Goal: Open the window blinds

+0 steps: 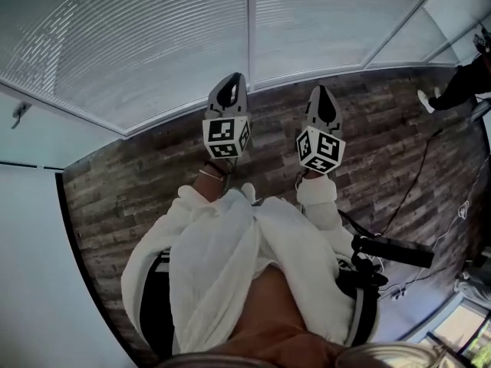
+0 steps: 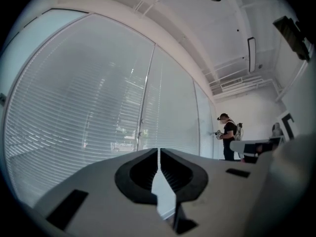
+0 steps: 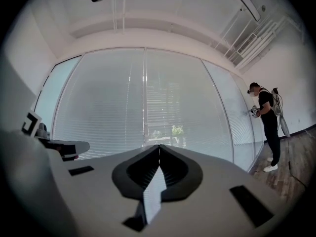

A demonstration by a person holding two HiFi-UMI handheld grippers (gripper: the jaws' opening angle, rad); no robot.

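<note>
Facing ribbed slatted blinds point(image 1: 115, 37), seemingly wooden floor point(image 1: 130, 190)

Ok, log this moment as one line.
phase: pre-contact | left gripper: shut, empty | right gripper: shut, empty | blinds: lowered, untouched

This looks like an office-type room, with tall glazing covered by white blinds point(image 1: 153, 44) along one wall, a wood-plank floor point(image 1: 123, 198), a white ceiling point(image 3: 163, 14) with a strip light point(image 2: 251, 55), loose cables point(image 1: 418, 182), and another person point(image 3: 268, 127) at the far window.
</note>
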